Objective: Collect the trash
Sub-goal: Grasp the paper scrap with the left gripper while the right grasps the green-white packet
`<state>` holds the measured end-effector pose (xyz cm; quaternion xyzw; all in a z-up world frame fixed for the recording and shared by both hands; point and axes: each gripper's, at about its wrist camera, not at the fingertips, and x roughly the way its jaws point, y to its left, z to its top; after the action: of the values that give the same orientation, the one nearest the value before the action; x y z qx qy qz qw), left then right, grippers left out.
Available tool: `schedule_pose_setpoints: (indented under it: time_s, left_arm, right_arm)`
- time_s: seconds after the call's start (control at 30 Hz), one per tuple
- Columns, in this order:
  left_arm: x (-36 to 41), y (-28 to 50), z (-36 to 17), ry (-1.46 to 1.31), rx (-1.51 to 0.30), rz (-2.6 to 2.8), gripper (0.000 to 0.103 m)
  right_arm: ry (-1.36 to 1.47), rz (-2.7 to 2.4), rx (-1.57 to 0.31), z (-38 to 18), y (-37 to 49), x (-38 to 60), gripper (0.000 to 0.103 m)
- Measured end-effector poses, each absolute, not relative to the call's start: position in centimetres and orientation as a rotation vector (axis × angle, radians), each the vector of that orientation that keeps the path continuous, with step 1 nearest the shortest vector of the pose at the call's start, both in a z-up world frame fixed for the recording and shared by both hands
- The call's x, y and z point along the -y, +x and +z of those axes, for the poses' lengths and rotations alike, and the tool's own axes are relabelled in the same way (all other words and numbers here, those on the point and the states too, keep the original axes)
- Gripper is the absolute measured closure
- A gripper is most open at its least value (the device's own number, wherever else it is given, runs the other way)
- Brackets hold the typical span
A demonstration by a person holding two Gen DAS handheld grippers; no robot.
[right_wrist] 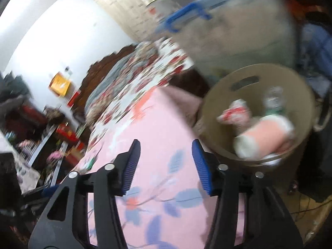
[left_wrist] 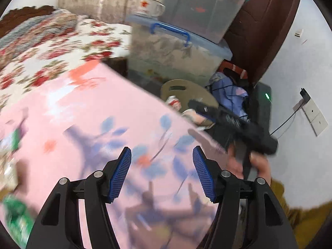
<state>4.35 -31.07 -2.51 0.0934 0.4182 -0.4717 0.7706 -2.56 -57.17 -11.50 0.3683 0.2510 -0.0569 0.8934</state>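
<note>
A tan round trash bin (right_wrist: 213, 124) stands beside the pink flowered table cover (right_wrist: 161, 145). Inside it lie a pink and white pack (right_wrist: 267, 134), a red and white wrapper (right_wrist: 234, 112) and a clear bottle (right_wrist: 274, 99). My right gripper (right_wrist: 165, 164) is open and empty, over the table edge just left of the bin. My left gripper (left_wrist: 161, 172) is open and empty above the pink cover (left_wrist: 99, 114). Green wrappers (left_wrist: 16, 215) lie blurred at the far left of the table. The bin (left_wrist: 186, 89) also shows in the left wrist view, beyond the right gripper (left_wrist: 238, 128).
Stacked clear storage boxes with blue lids (left_wrist: 180, 49) stand behind the bin, with a mug (left_wrist: 149, 6) on one. A bed with a red flowered quilt (left_wrist: 51, 47) lies beyond the table. A blue bag (left_wrist: 230, 91) and cables lie by the wall.
</note>
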Motion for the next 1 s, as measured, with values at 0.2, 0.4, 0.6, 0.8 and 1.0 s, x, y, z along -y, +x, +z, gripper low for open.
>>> schedule_pose_setpoints:
  time_s: [0.2, 0.4, 0.6, 0.8, 1.0]
  left_arm:
    - [18.2, 6.5, -2.2, 0.075, -0.915, -0.791, 0.044]
    - [7.1, 10.5, -1.9, -0.142, -0.9, -0.563, 0.046]
    - [2.5, 11.0, -1.9, -0.192, -0.868, -0.499, 0.046]
    - [0.2, 12.1, -3.7, -0.222, -0.91, -0.482, 0.046]
    - [0.6, 13.4, -5.6, -0.287, -0.966, -0.546, 0.044]
  right_arm:
    - [0.732, 0.081, -0.625, -11.1, 3.0, 48.9, 0.051]
    - [0.668, 0.273, -0.717, -9.8, 9.8, 39.5, 0.05]
    - [0.613, 0.356, -0.838, -11.1, 18.2, 31.8, 0.047]
    - [0.642, 0.45, -0.923, -13.4, 22.3, 27.7, 0.088]
    - [0.87, 0.581, -0.923, -13.8, 20.1, 29.3, 0.097]
